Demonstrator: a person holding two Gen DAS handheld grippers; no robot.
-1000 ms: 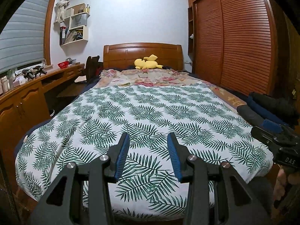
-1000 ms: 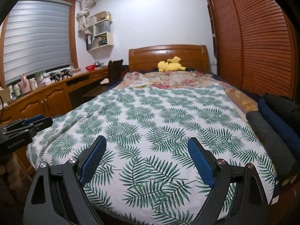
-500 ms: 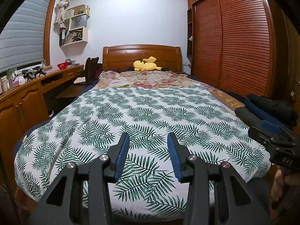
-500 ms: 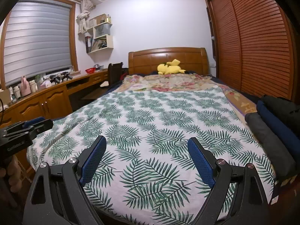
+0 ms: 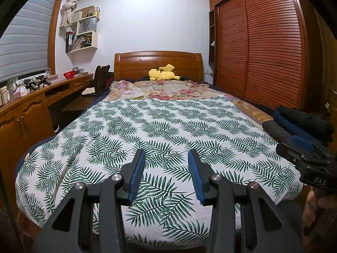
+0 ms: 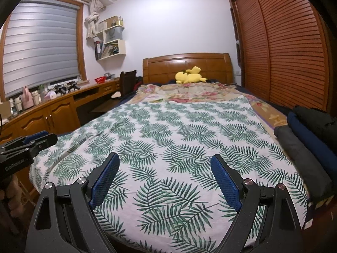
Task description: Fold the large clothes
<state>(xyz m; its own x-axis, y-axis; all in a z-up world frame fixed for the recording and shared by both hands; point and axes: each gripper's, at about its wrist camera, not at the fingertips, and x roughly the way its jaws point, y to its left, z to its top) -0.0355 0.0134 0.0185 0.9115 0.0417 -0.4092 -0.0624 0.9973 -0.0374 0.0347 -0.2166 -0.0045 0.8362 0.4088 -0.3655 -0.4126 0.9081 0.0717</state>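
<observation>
A large white cloth with green leaf print lies spread flat over the bed, reaching its near edge. At the foot of the bed my left gripper hovers above the near part of the cloth, jaws partly apart and holding nothing. My right gripper stands wide open over the same near edge, also holding nothing. Each gripper shows in the other's view: the right gripper at the right border, the left gripper at the left border. Neither set of fingertips touches the cloth.
Folded dark clothes, black, navy and grey, lie along the bed's right edge. A floral quilt and a yellow plush toy lie by the headboard. A wooden desk runs along the left, a slatted wardrobe along the right.
</observation>
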